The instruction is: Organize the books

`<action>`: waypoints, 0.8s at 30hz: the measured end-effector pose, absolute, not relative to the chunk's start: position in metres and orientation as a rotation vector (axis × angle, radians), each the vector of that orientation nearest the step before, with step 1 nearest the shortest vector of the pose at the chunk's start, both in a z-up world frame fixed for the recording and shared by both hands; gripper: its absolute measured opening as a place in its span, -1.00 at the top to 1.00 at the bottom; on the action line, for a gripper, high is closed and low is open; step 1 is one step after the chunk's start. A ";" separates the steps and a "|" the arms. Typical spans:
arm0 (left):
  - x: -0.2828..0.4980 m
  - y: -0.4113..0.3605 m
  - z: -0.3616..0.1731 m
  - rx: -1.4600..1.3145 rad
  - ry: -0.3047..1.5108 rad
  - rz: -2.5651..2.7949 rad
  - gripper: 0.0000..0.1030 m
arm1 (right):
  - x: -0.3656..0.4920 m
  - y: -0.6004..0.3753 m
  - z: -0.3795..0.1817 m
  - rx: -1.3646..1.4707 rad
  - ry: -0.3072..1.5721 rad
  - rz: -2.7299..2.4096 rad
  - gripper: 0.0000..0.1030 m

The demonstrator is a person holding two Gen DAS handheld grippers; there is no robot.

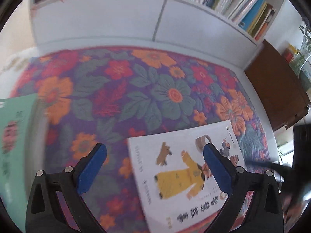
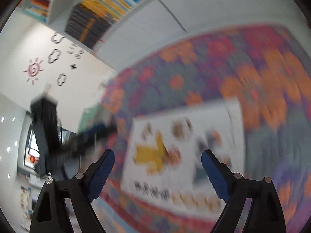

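A white picture book [image 1: 180,176] with a yellow-coated figure on its cover lies flat on the flowered rug [image 1: 136,89]. My left gripper [image 1: 154,151] hovers open above the book's left edge and holds nothing. A green book [image 1: 15,136] shows blurred at the far left; I cannot tell what supports it. In the right wrist view, which is blurred, my right gripper [image 2: 157,152] is open over the same white book [image 2: 184,151], with nothing pressed between its pads. The left gripper [image 2: 93,134] appears there as a dark smear at the left.
A white bookcase [image 1: 116,19] stands behind the rug, with closed doors below and a row of upright books [image 1: 233,2] above. A brown wooden table [image 1: 276,85] with a glass vase [image 1: 305,58] stands at the right. A wall with sun and cloud stickers [image 2: 35,69] shows at the left.
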State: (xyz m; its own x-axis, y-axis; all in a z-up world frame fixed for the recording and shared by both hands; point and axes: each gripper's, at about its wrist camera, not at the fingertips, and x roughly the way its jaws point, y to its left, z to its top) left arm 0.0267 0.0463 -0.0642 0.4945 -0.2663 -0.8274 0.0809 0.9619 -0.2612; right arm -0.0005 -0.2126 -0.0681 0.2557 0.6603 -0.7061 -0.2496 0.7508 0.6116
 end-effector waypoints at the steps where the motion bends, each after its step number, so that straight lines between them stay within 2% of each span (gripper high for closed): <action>1: 0.035 0.042 -0.070 -0.187 1.040 -0.204 -0.92 | -0.010 -0.217 -0.075 0.433 1.182 0.634 -0.76; 8: 0.061 0.029 -0.096 -0.130 1.059 -0.130 -0.92 | -0.068 -0.216 -0.100 0.436 1.337 0.664 -0.76; 10: 0.062 0.028 -0.104 -0.138 1.084 -0.157 -0.92 | -0.068 -0.216 -0.103 0.399 1.331 0.638 -0.76; 17: 0.033 0.009 -0.116 -0.015 1.089 -0.195 -0.93 | -0.020 -0.235 -0.098 0.426 1.280 0.559 -0.77; 24: -0.035 0.008 -0.114 -0.051 1.111 -0.289 -0.93 | 0.039 -0.231 -0.101 0.485 1.266 0.605 -0.89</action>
